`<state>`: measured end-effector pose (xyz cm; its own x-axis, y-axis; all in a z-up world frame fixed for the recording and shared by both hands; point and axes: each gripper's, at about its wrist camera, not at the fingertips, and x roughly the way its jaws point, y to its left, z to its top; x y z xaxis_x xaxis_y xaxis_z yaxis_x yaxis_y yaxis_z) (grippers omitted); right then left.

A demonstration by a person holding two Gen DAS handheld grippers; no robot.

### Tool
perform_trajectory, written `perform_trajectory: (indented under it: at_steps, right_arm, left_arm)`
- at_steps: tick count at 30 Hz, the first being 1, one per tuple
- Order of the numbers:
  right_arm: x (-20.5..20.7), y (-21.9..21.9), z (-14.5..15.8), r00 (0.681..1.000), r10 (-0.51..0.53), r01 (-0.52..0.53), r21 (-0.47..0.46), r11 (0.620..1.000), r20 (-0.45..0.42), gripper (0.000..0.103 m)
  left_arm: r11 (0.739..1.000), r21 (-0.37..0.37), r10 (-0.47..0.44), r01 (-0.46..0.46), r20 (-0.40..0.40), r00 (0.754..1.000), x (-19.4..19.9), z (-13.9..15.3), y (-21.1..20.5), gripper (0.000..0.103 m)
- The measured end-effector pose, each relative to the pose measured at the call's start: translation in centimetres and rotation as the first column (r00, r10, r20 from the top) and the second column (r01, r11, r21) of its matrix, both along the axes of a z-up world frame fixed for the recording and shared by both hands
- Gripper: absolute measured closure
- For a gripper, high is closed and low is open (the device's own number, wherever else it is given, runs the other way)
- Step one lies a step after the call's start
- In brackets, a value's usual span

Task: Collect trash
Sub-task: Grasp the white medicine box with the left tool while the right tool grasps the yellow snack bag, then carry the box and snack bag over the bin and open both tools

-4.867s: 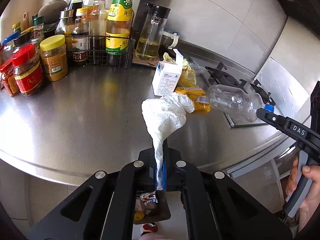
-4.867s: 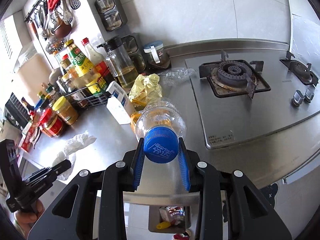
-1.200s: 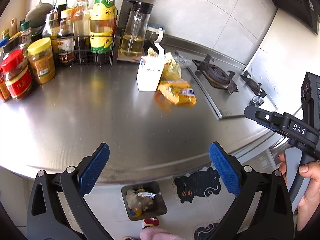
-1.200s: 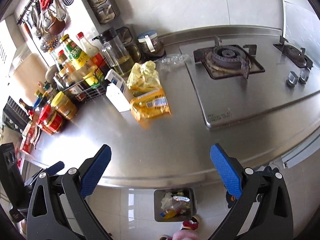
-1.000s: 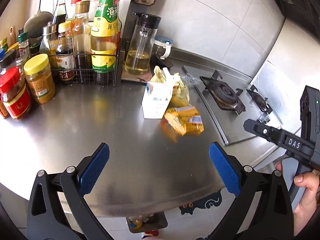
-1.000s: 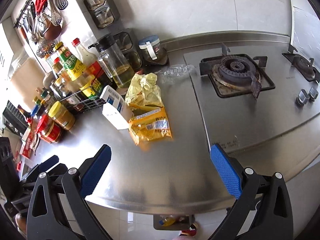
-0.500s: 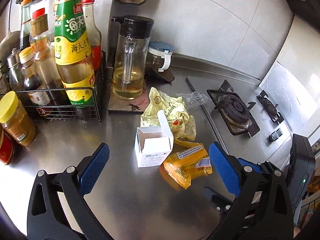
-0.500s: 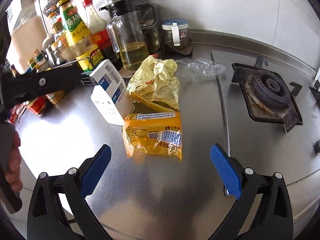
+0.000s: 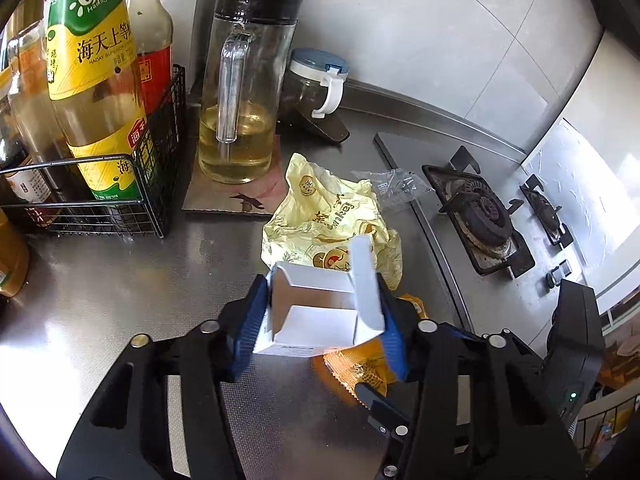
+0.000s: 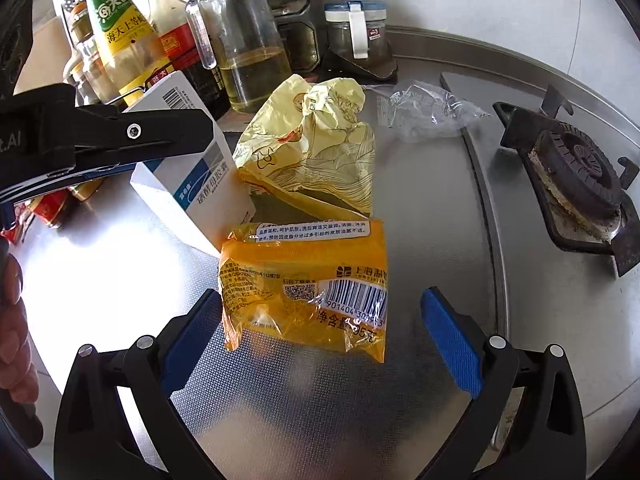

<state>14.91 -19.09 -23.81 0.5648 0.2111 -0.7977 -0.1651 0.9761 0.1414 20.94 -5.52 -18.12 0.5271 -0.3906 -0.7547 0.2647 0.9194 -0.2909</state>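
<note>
Your left gripper (image 9: 324,320) is pinching the open white carton (image 9: 320,312), its blue pads pressed against the two side walls. The carton stands on the steel counter (image 9: 120,280) right beside the orange wrapper (image 10: 308,284), on the side away from the stove burner (image 10: 576,168). Squeeze only as hard as you need: the walls are thin card and, with the top flap open, they will likely buckle and let the box twist out. Lift it straight up so its lower corner does not drag the wrapper along.

Your right gripper (image 10: 320,340) is spread wide, its pads flanking the near end of the orange wrapper without clamping it. Lower the tips to the counter and close across the wrapper's width, catching the film itself. Behind the wrapper lie the crumpled yellow bag (image 10: 316,140) and, nearer the burner, a clear plastic scrap (image 10: 428,112).
</note>
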Motion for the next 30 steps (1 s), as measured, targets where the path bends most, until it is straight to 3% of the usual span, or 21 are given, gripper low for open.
perform_trajectory:
  at_steps: [4, 5, 9, 11, 14, 23, 30]
  right_arm:
    - [0.2, -0.1, -0.5, 1.000, 0.020, -0.020, 0.015, 1.000, -0.006, 0.019]
    - [0.2, 0.0, -0.5, 1.000, 0.024, -0.024, 0.006, 1.000, 0.002, 0.029]
    - [0.4, -0.5, -0.4, 1.000, 0.020, -0.020, 0.015, 1.000, 0.005, 0.041]
    - [0.1, -0.7, -0.3, 1.000, 0.027, -0.027, 0.023, 0.999, 0.007, 0.055]
    - [-0.5, -1.0, 0.1, 0.999, 0.033, -0.033, 0.034, 0.999, 0.016, 0.065]
    - [-4.4, -0.9, 2.2, 0.998, 0.030, -0.033, 0.066, 0.997, 0.048, 0.068]
    - [-9.6, 0.2, 4.2, 0.996, 0.018, -0.023, 0.061, 0.998, 0.082, 0.068]
  left_arm:
    - [1.000, 0.000, -0.005, 0.005, 0.017, 1.000, -0.1, 0.2, 0.2, 0.062]
    - [1.000, 0.002, -0.007, 0.007, 0.023, 1.000, -0.2, 0.3, 0.2, 0.062]
    - [1.000, -0.001, -0.002, 0.002, 0.036, 0.999, -0.4, 0.6, 0.5, 0.062]
    - [1.000, 0.000, 0.002, -0.003, 0.042, 0.999, -0.6, 0.8, 0.6, 0.062]
    - [1.000, 0.005, -0.002, 0.001, 0.051, 0.999, -1.1, 1.1, 0.6, 0.062]
    - [1.000, 0.005, -0.008, 0.008, 0.073, 0.997, -4.6, 2.5, 1.6, 0.062]
    - [1.000, -0.001, -0.016, 0.016, 0.093, 0.996, -10.1, 4.0, 3.4, 0.062]
